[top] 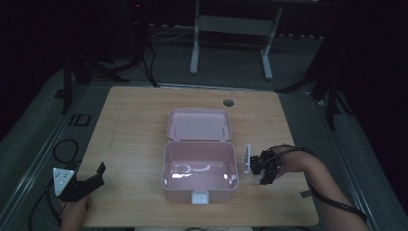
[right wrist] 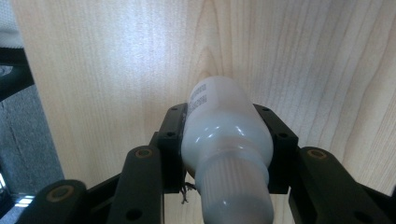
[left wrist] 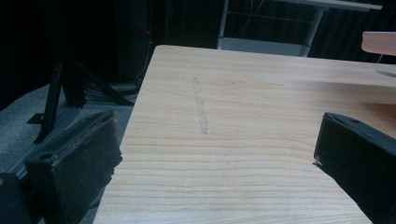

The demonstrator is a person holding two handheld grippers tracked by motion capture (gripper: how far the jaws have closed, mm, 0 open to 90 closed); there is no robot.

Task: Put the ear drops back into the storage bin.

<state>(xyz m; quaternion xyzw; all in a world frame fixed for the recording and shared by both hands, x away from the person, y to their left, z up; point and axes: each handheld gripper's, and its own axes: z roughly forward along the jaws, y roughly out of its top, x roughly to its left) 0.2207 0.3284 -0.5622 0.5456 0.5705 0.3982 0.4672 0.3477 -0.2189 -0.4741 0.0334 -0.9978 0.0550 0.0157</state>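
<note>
Bottle [right wrist: 224, 140] was what the work turned on, though the biggest thing in the room was the wooden table [top: 134, 125], and on its middle sat the pink box [top: 199, 168], lid thrown back flat behind it and the inside looking empty apart from glare. To my eye the step in hand was the carry: the white bottle was off the table, clamped in the right gripper [top: 263, 167] just beside the box's right wall, near the table's right edge. The next move, as I judged it, called for lifting over that wall and lowering into the box before letting go, with care that the bottle's far end did not knock the rim.

The left gripper [top: 82, 185] rested at the near left corner, jaws spread wide with nothing between them, well apart from the box.

From the high view the bottle was a small pale shape beside the dark gripper, and how it was held could not be told. The right gripper view made that plain: both pads pressed the bottle's body just past its ribbed cap [right wrist: 233, 186], cap end toward the camera. The left gripper view showed bare wood and a faint scuff [left wrist: 201, 109].
</note>
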